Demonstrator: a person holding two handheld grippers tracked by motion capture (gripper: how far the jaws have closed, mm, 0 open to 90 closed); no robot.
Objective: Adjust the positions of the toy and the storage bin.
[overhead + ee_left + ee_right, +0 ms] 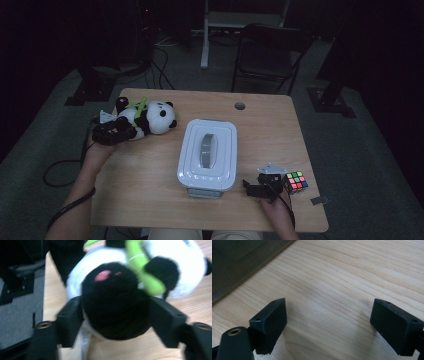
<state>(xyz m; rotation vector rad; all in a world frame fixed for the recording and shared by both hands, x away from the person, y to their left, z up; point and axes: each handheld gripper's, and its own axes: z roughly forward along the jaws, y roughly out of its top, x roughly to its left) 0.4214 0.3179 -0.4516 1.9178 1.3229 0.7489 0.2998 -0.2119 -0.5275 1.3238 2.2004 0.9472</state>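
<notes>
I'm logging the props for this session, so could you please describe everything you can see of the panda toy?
The panda toy is a soft plush, white with black ears, eye patches and limbs, and a bright green stalk lies across its body. It lies on its side near the table's far left corner, head pointing toward the white lidded box without touching it. The left hand-held gripper has its jaws on either side of one black foot with a pink pad.

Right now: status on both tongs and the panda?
Left tongs astride panda plush foot, contact unclear. Right tongs open over bare table. Lidded bin between them.
</notes>
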